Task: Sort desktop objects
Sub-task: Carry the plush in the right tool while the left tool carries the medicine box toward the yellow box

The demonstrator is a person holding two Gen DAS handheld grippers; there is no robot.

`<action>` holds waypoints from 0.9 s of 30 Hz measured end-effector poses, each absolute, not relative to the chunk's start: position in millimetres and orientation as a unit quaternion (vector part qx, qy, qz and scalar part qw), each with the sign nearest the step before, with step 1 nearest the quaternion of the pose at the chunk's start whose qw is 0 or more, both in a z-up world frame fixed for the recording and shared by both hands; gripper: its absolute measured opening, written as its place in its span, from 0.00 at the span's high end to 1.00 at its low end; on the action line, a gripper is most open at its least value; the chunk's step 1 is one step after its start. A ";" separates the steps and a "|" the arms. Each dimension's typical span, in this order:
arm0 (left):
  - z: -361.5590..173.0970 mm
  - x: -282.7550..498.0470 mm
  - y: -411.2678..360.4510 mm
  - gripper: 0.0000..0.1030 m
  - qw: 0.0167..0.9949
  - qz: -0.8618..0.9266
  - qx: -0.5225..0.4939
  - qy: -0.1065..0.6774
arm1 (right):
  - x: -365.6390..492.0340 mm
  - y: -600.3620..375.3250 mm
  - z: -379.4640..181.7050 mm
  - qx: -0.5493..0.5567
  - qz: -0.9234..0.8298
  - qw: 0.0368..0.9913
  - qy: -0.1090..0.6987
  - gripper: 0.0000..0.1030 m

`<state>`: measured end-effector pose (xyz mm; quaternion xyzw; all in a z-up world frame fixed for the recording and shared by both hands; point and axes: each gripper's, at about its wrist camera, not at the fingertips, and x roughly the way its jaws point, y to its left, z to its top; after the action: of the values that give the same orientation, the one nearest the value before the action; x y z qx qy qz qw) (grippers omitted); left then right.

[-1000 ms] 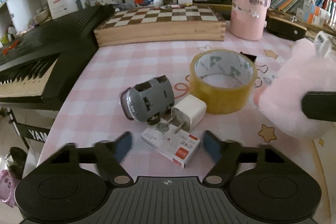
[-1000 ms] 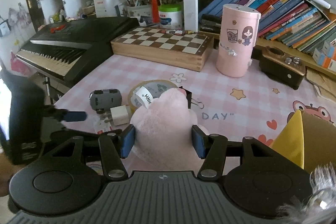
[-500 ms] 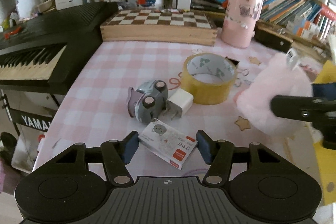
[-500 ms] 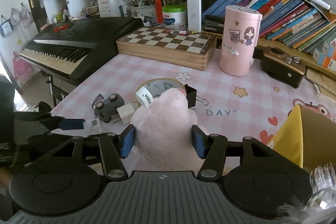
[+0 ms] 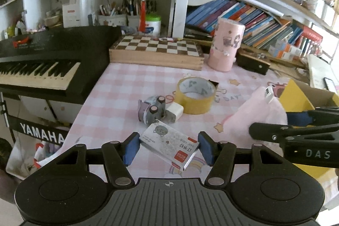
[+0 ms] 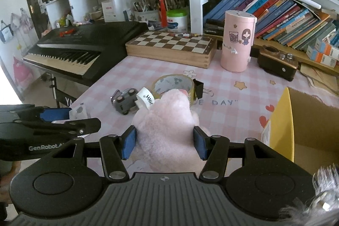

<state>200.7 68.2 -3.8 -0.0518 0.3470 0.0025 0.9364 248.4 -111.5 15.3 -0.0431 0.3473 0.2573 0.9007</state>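
Observation:
My left gripper [image 5: 168, 148] is shut on a small white staple box [image 5: 170, 146] with a red label and holds it above the pink checked table [image 5: 118, 90]. My right gripper [image 6: 165, 141] is shut on a pink plush toy [image 6: 167, 120] with a white tag; it also shows in the left wrist view [image 5: 254, 113]. On the table lie a grey toy car [image 5: 151, 111], a white charger plug [image 5: 173, 112] and a roll of yellow tape [image 5: 196, 94]. A yellow cardboard box [image 6: 307, 120] stands open at the right.
A black keyboard [image 5: 40, 65] lies off the table's left edge. A wooden chessboard box [image 5: 156, 51], a pink cylinder [image 5: 225, 46] and a dark brown radio [image 6: 277, 64] stand at the back before shelves of books. A black binder clip [image 6: 198, 88] lies by the tape.
My left gripper closed on the staple box and lifted it up and back from the table. The toy car rolled onto its side. My right gripper keeps the plush toy, raised a little.

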 end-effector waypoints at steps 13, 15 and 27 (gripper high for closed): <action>4.2 138.3 72.5 0.42 0.941 -0.020 -0.051 0.333 | 182.4 -106.6 17.4 -0.031 0.247 0.901 0.356 0.48; 4.0 127.3 73.3 0.42 0.941 -0.022 -0.048 0.335 | 171.6 -104.9 16.1 -0.028 0.244 0.900 0.360 0.48; 8.4 72.0 80.8 0.42 0.941 -0.038 -0.031 0.336 | 107.0 -97.9 13.3 -0.013 0.240 0.898 0.369 0.48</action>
<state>72.0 80.8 8.4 -0.0305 0.3358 -0.0382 0.9407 107.0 -97.9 13.3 -0.0129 0.3691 0.2398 0.8978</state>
